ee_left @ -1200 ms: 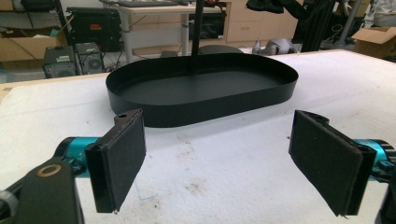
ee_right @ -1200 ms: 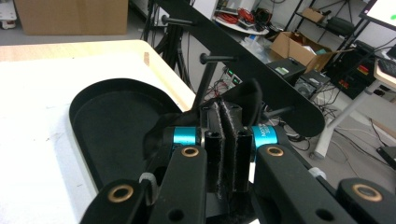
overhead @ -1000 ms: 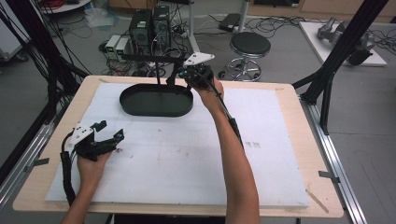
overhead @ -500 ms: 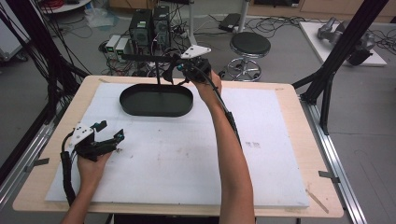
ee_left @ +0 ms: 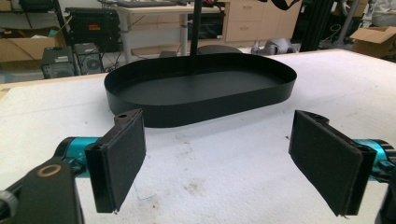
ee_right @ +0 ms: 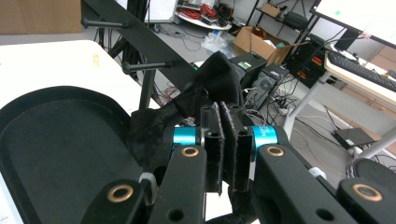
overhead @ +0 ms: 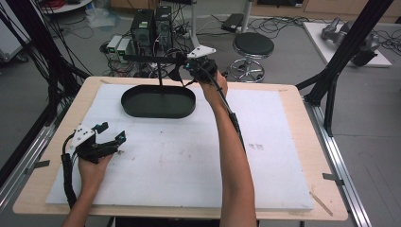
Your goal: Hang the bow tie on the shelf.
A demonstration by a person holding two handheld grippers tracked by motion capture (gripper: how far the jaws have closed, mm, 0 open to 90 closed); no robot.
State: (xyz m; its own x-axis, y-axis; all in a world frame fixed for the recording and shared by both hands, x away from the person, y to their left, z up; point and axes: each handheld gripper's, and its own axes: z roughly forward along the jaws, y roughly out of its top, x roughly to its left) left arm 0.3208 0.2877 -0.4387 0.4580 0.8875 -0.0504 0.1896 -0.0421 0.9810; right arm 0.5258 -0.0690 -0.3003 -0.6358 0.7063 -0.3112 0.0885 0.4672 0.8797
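Note:
A black oval tray [overhead: 158, 109] lies at the far left-centre of the white foam board [overhead: 189, 156]. A thin post [overhead: 161, 78] rises from the tray and carries a black crossbar [overhead: 142, 57] with pegs [ee_right: 144, 66]. My right gripper [overhead: 187, 70] hangs over the tray's far right end, beside the bar. Its jaws [ee_right: 226, 112] are shut on a black cloth [ee_right: 215, 79] that bunches up just past the pads. My left gripper [overhead: 109, 137] rests near the board's front left and faces the tray [ee_left: 187, 114]. That gripper [ee_left: 219, 158] is open with nothing between its pads.
The wooden table edge [overhead: 293, 90] frames the foam board. Beyond the far edge stand computer cases [overhead: 151, 26], a round stool [overhead: 253, 45] and loose cables on the floor. Black frame struts [overhead: 340, 61] rise at the right, and more stand at the left.
My right gripper with the black cloth has moved slightly up and away, toward the crossbar. The left gripper has stayed put.

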